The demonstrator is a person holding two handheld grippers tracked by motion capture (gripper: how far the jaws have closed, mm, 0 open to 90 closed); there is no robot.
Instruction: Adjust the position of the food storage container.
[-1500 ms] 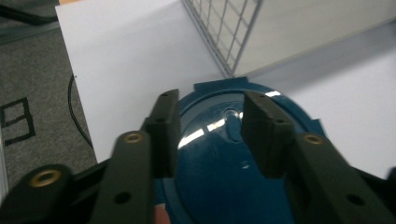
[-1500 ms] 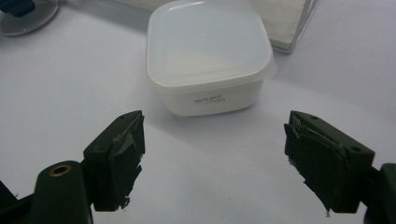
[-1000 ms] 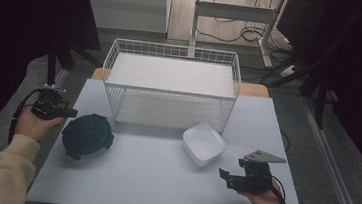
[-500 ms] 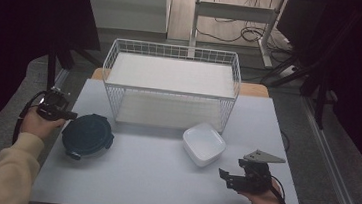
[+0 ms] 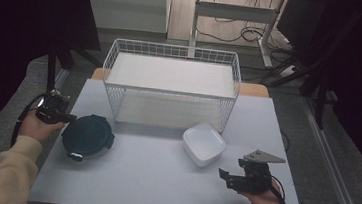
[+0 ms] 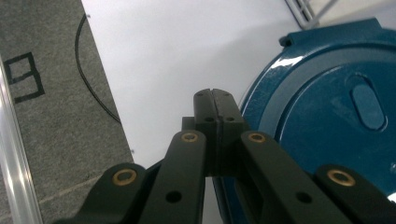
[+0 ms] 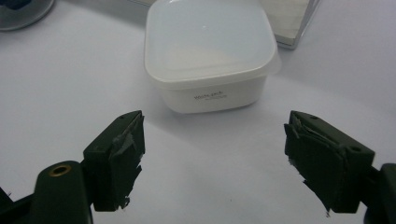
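Left gripper (image 6: 215, 100): fingers pressed together, tips meeting with nothing between them. In the left gripper view they sit just beside the left rim of the blue container (image 6: 327, 107), pointing along the table; whether they touch the rim cannot be told. In the high view the left gripper (image 5: 64, 117) lies at the near-left edge of the table (image 5: 151, 179), held by a hand with a cream sleeve, its cable looping off the table's left side.

Right gripper (image 7: 212, 158): fingers wide apart, empty, their torn pads (image 7: 128, 158) facing each other. They point at the white tub (image 7: 208, 51), which stands apart from them, farther off on the table. In the high view the right gripper (image 5: 227, 177) is at the near right, held in a hand, with its grey plate on top.

Blue container (image 5: 88, 134): round, lid on, resting flat on the table at the near left, just right of the left gripper.

White tub (image 5: 204, 143): square with rounded corners, upright and open, right of centre, near the right front corner of the wire basket (image 5: 173, 61).

Wire basket: white, rectangular, at the far middle of the table, well apart from both grippers.
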